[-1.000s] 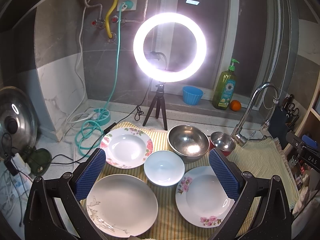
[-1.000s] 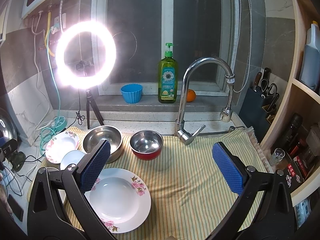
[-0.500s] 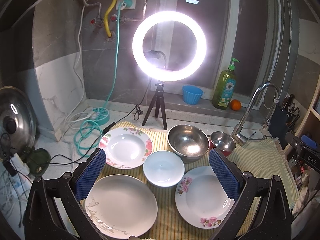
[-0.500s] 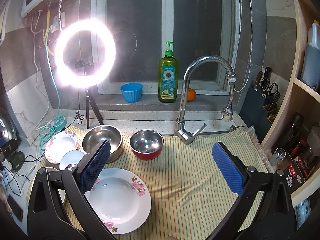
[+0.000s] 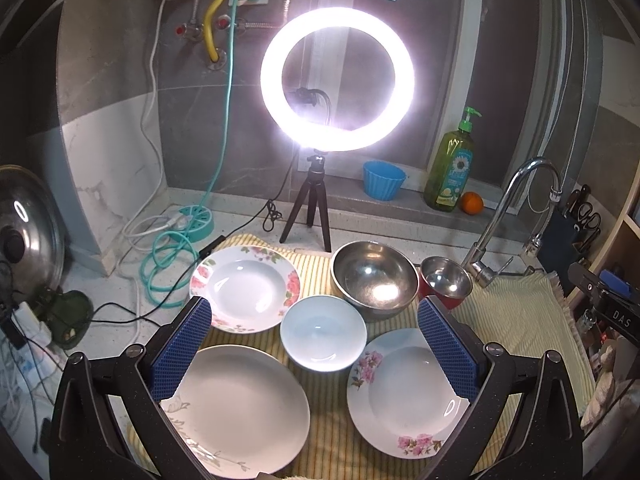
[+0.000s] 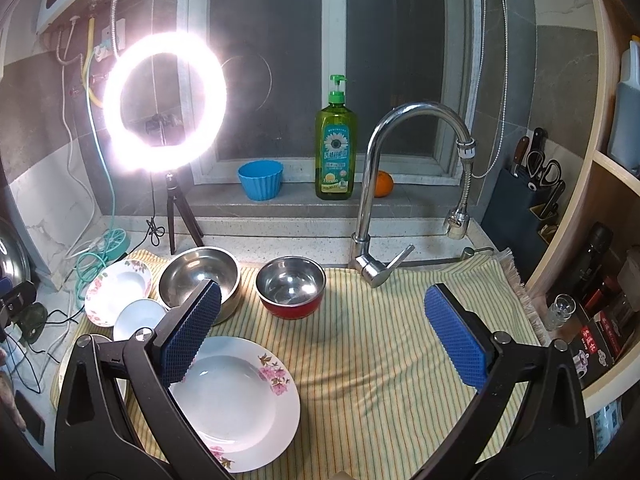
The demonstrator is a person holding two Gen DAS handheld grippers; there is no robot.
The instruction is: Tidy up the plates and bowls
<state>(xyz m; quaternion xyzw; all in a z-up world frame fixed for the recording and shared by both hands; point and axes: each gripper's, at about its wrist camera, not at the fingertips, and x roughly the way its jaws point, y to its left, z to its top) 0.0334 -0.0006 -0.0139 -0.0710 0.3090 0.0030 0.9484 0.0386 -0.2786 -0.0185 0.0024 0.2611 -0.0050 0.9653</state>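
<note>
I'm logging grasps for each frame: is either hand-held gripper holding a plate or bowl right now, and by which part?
Nothing is held. The left hand-held gripper and the right hand-held gripper are both open, with no dish between their pads.

The right half of the striped cloth [image 6: 400, 360] lies bare, bounded behind by the faucet [image 6: 372, 200]. On the left, plates and bowls crowd together: the small white bowl [image 5: 323, 333] sits between plates, touching the big steel bowl [image 5: 374, 278].
</note>
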